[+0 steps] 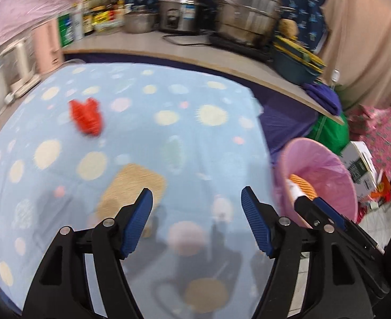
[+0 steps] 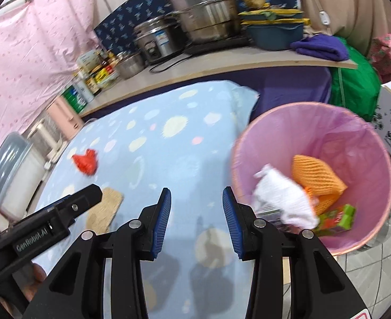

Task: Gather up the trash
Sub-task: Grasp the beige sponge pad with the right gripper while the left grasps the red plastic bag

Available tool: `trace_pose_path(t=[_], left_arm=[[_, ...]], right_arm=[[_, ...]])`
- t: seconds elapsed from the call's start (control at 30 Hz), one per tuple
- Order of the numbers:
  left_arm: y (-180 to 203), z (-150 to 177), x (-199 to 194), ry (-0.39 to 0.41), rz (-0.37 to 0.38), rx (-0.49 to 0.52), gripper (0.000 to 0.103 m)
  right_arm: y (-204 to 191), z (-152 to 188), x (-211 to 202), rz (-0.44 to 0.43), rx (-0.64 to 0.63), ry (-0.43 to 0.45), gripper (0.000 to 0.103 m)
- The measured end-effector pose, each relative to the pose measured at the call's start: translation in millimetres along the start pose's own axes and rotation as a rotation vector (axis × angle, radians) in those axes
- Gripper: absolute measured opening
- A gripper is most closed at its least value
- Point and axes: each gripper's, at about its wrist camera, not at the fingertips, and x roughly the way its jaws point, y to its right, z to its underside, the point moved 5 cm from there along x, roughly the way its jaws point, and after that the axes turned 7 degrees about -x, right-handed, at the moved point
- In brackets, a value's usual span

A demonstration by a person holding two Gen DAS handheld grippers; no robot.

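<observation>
1. Here, a crumpled red scrap (image 1: 86,117) lies on the blue spotted cloth (image 1: 147,138), well apart from both grippers; in the right wrist view it sits toward the far left of the cloth (image 2: 85,162).
2. A flat tan piece (image 1: 131,188) lies on the same cloth, nearer than the red scrap, just ahead of the left gripper's left finger; the right wrist view shows it as well (image 2: 105,208).
3. The pink bin (image 2: 312,178), lined with a pink bag, stands beside the cloth's right edge. Inside it are a white crumpled wad (image 2: 283,196), an orange foam net (image 2: 317,175) and a green carton (image 2: 336,216).
4. The left gripper (image 1: 196,202) has its jaws spread, with nothing between them.
5. The right gripper (image 2: 196,199) also stands apart and empty, over the cloth just left of the bin.
6. Behind, a counter (image 2: 222,59) carries steel pots (image 2: 203,13), bottles and a purple folded cloth (image 2: 320,46).
</observation>
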Motion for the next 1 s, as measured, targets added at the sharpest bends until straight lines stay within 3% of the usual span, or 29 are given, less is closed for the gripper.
trace_pose_path(t=[0.23,0.47,0.73,1.0], left_arm=[[-99,-5,-9,0.021,-0.155,-0.111,0.066],[-165,-16,-10,0.030,-0.207,-0.192,0.066],[-182,-34,5,0.036,-0.202,-0.206,0.067],[-176,-46,24,0.026,-0.173,-0.184,0.071]], right_arm=[[-69,24,41,-0.114,-0.080,-0.104,0.040],[-119,41,79,-0.209,-0.122,-0.194,0.040],[-142,45,102,-0.225,-0.156,-0.232,0.040],[-135,18,127,-0.205,-0.139,-0.203,0.041]])
